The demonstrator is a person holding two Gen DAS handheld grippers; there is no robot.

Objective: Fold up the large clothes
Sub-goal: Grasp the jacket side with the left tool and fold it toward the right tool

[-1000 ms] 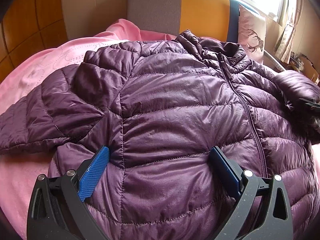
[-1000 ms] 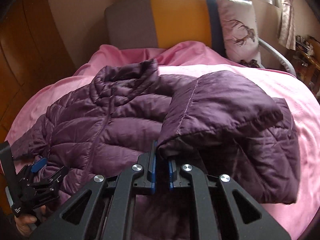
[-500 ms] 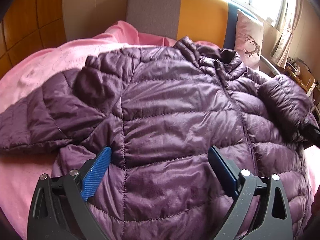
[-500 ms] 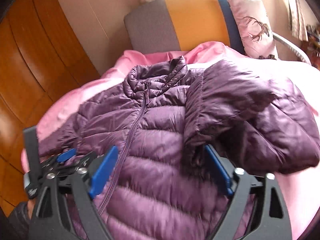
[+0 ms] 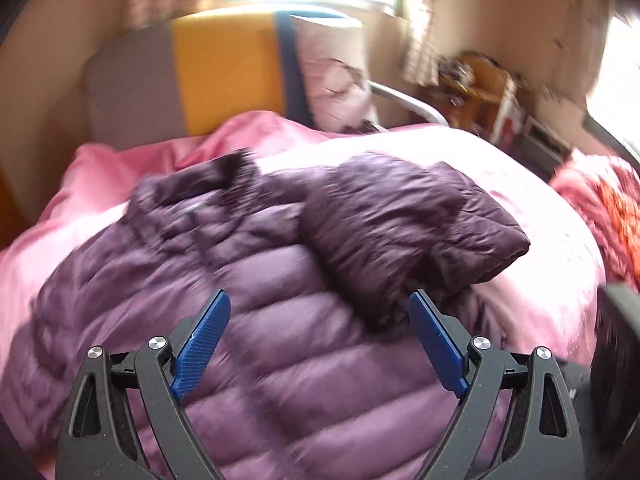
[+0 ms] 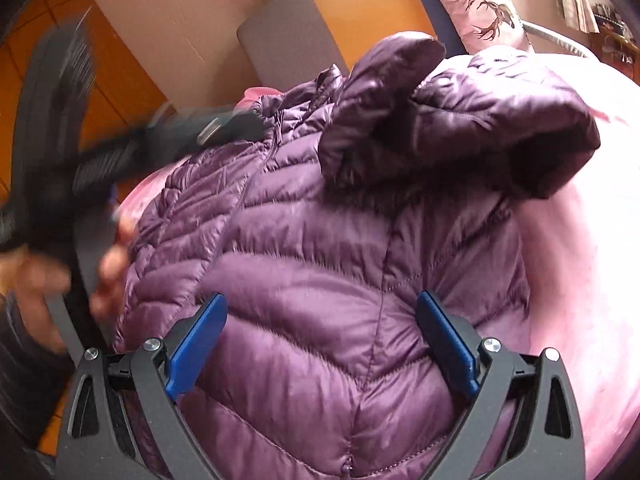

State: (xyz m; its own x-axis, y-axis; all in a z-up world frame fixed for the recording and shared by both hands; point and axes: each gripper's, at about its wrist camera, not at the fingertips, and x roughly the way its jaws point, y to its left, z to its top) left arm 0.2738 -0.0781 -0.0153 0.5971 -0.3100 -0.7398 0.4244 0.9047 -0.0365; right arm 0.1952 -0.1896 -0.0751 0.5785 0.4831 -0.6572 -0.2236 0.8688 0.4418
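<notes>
A purple quilted puffer jacket (image 5: 280,320) lies front up on a pink bedspread (image 5: 540,216), zipped, with its right sleeve (image 5: 408,220) folded over the chest. It also shows in the right wrist view (image 6: 320,272), sleeve (image 6: 480,128) bunched at the upper right. My left gripper (image 5: 320,340) is open and empty above the jacket body; the view is blurred. It also appears blurred, with the hand holding it, at the left of the right wrist view (image 6: 80,168). My right gripper (image 6: 322,344) is open and empty over the lower front.
A grey, yellow and blue headboard (image 5: 208,76) stands behind the bed. A pink pillow with a deer print (image 6: 484,12) leans on it. A cluttered shelf (image 5: 480,88) is at the far right. Orange wood panels (image 6: 120,64) line the left wall.
My right gripper let go of the sleeve, which now lies folded over the chest, and moved down over the jacket front. My left gripper swung quickly to the right, still open.
</notes>
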